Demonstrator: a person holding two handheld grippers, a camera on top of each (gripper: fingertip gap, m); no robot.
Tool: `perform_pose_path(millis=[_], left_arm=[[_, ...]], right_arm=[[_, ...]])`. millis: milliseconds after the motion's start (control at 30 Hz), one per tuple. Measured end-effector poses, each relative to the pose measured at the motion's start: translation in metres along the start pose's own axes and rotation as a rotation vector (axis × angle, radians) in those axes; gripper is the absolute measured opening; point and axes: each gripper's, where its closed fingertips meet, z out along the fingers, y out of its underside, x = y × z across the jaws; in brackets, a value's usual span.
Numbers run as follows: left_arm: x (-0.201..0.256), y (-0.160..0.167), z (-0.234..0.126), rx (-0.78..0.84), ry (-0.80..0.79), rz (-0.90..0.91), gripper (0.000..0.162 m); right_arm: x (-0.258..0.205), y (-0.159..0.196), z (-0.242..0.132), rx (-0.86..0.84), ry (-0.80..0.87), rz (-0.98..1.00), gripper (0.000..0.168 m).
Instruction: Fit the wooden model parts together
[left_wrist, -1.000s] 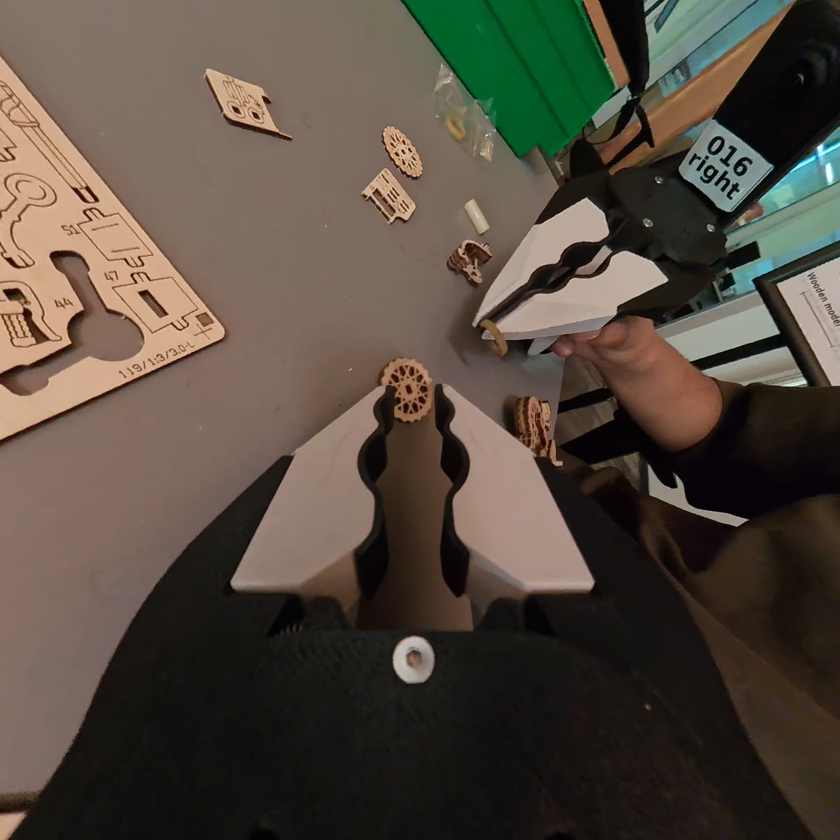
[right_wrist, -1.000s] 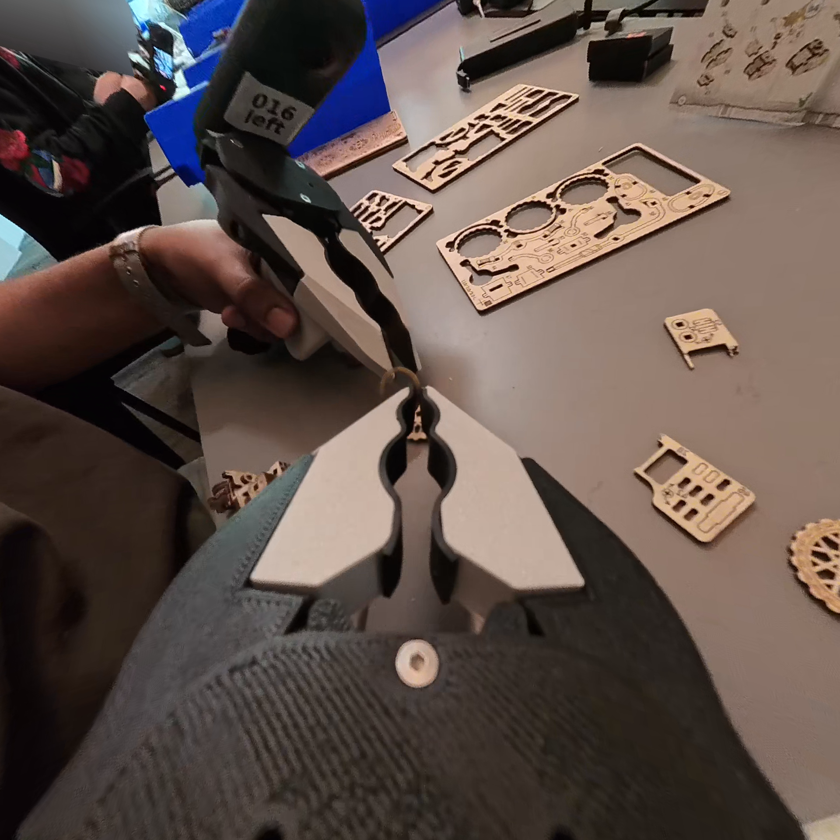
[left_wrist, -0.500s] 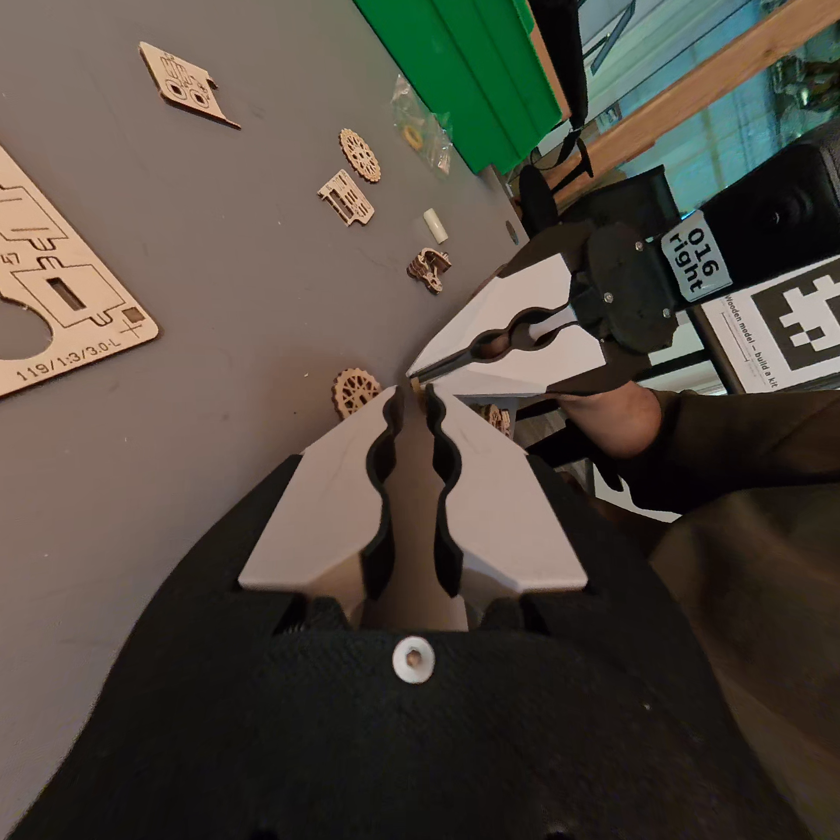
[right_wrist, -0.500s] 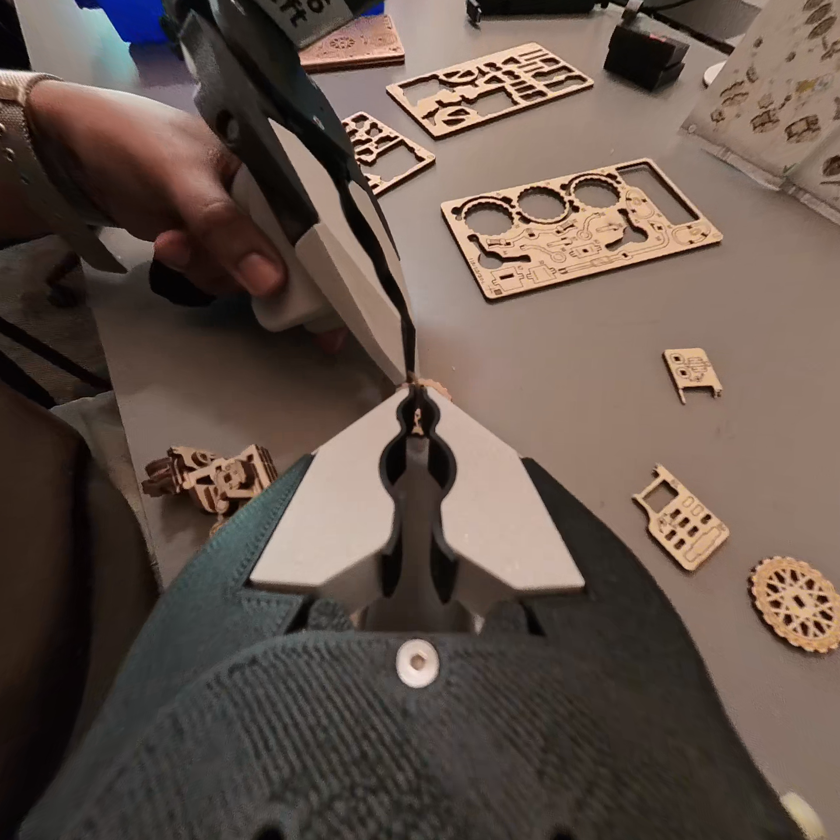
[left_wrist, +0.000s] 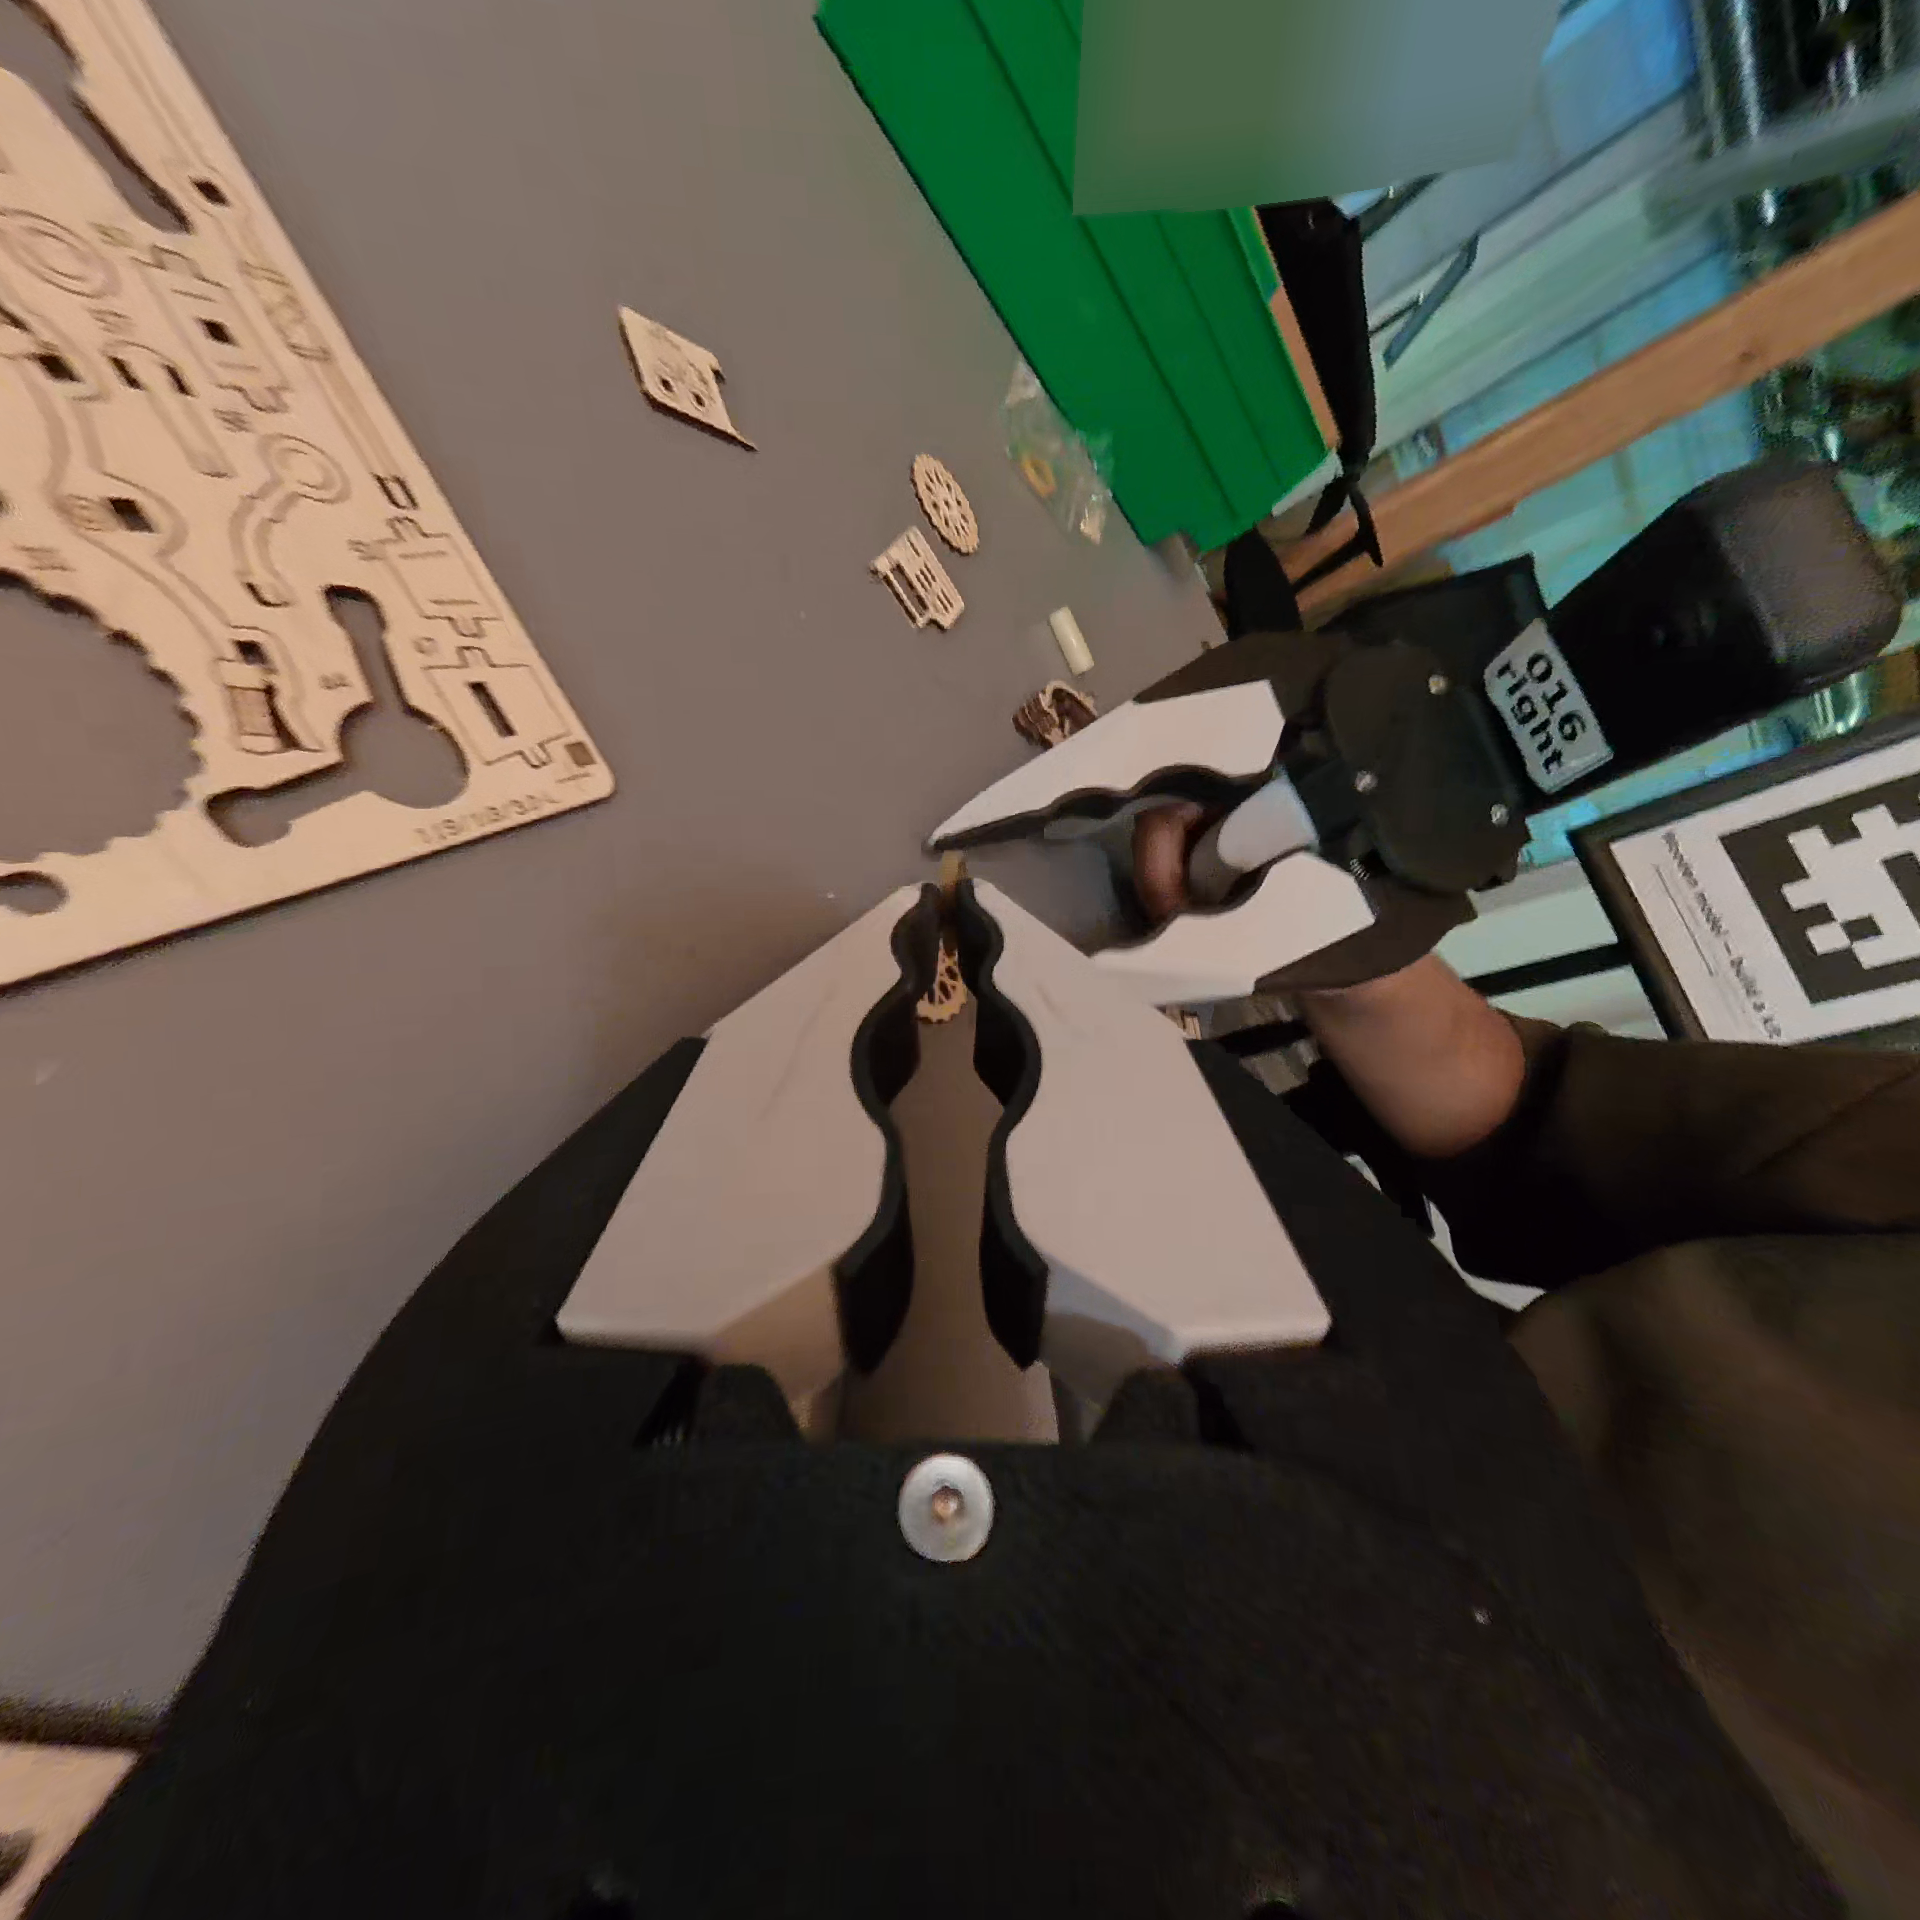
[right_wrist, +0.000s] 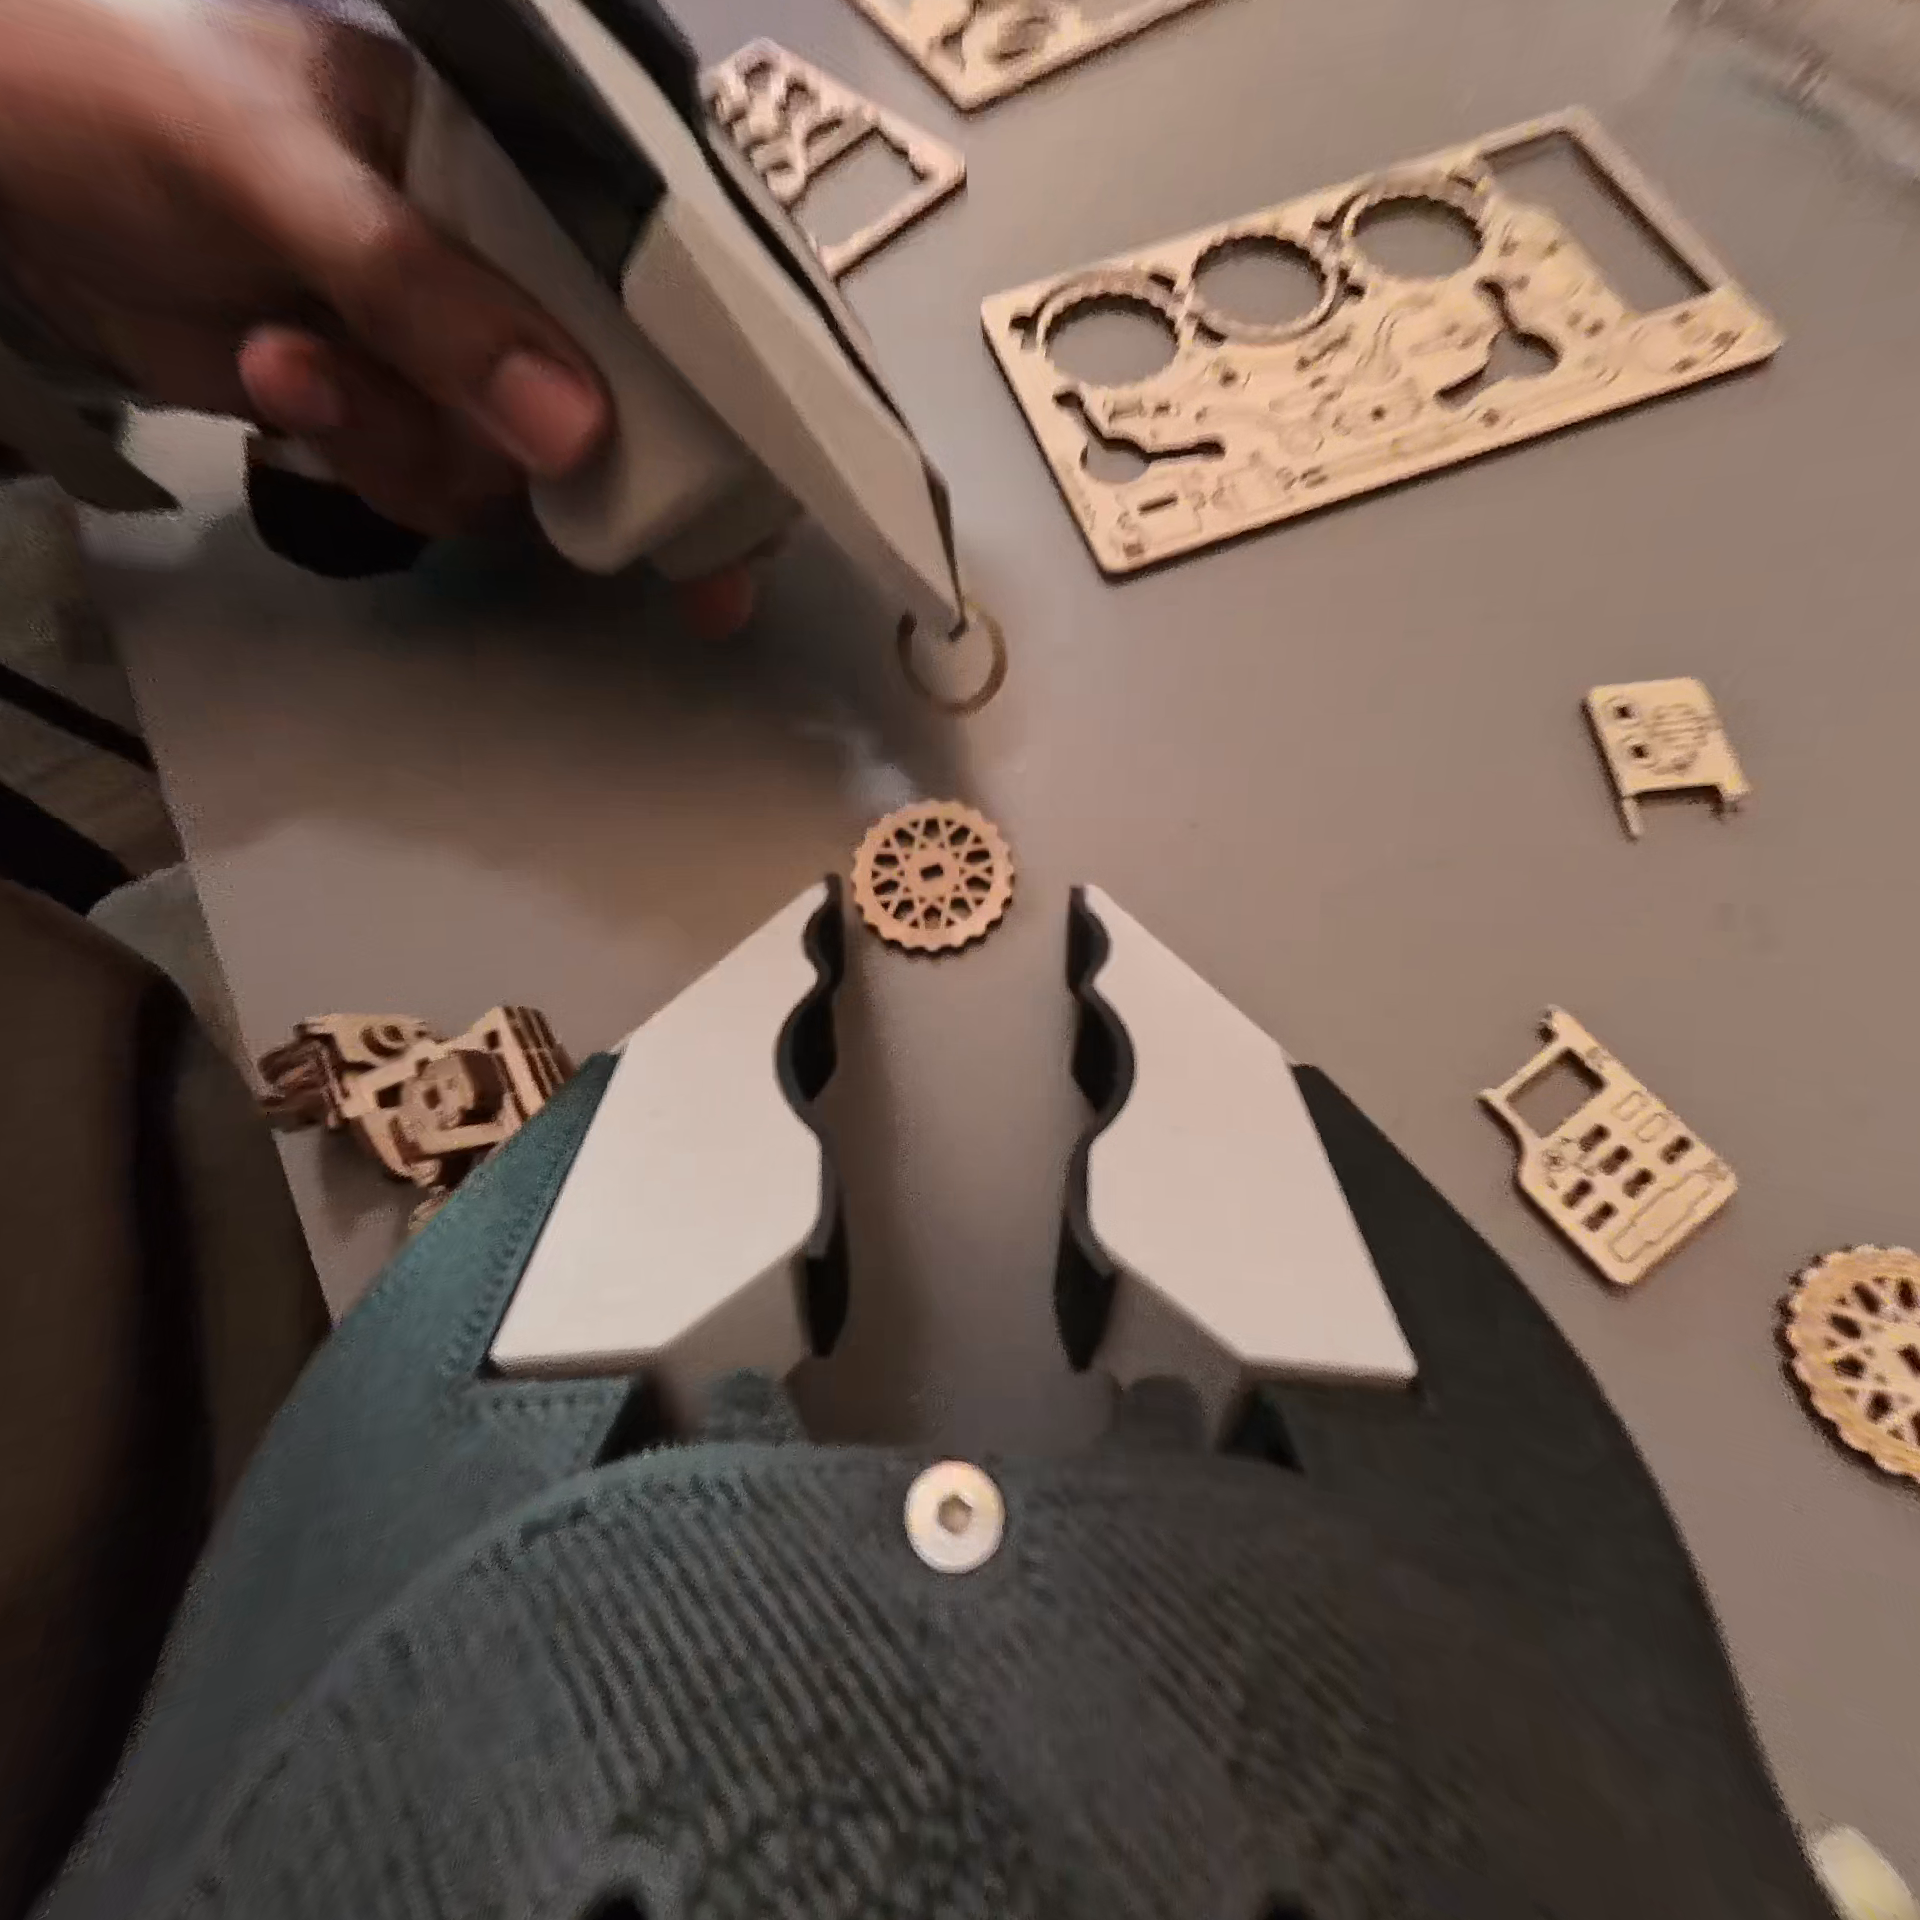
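Observation:
My left gripper (left_wrist: 945, 896) is shut on a thin wooden ring (left_wrist: 948, 869), gripped edge-on at the fingertips. In the right wrist view the ring (right_wrist: 951, 665) hangs from the left gripper (right_wrist: 948, 623) just above the grey table. A small wooden gear wheel (right_wrist: 932, 878) lies flat on the table, just ahead of and between the tips of my right gripper (right_wrist: 954, 899), which is open and empty. The gear (left_wrist: 940, 992) also shows through the gap between the left fingers. The right gripper (left_wrist: 1013, 899) shows open to the right of the left tips.
Cut-out wooden sheets (right_wrist: 1371, 343) (left_wrist: 208, 582) lie farther out. Loose flat parts (right_wrist: 1610, 1153) (right_wrist: 1662, 748), a second gear (right_wrist: 1860, 1361) and a part-built wooden assembly (right_wrist: 416, 1091) lie nearby. A green box (left_wrist: 1091, 260) and a small white cylinder (left_wrist: 1070, 639) sit near the table edge.
The ring has passed from the right gripper to the left. The left gripper shut on it. The right gripper opened and drew back over the gear.

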Motion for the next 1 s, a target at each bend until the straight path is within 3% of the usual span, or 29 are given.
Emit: perform_pose_path(millis=[33, 100, 167, 300, 400, 500, 667, 1000], left_arm=[[-0.002, -0.002, -0.001, 0.009, -0.010, -0.002, 0.000], [-0.005, -0.003, -0.002, 0.016, -0.032, 0.006, 0.000], [-0.006, -0.002, -0.001, 0.012, -0.041, 0.010, 0.000], [-0.007, -0.001, 0.001, 0.013, -0.040, 0.001, 0.000], [-0.006, -0.004, 0.000, 0.033, -0.033, -0.014, 0.000], [0.003, -0.006, 0.001, 0.059, 0.031, -0.039, 0.000], [0.023, -0.009, 0.003, 0.087, 0.161, -0.081, 0.000], [0.039, -0.006, 0.003, 0.065, 0.243, -0.043, 0.001]], right_arm=[[0.000, 0.001, 0.004, -0.021, -0.002, -0.007, 0.047], [-0.001, 0.000, 0.008, -0.030, 0.005, -0.037, 0.046], [0.001, -0.001, 0.010, -0.037, 0.029, -0.076, 0.032], [0.002, -0.004, 0.008, -0.019, 0.051, -0.114, 0.032], [0.005, -0.020, -0.005, 0.089, 0.094, -0.142, 0.032], [-0.001, -0.037, -0.017, 0.197, 0.113, -0.196, 0.032], [-0.002, -0.041, -0.021, 0.208, 0.211, -0.339, 0.032], [-0.008, -0.042, -0.023, 0.215, 0.188, -0.336, 0.031]])
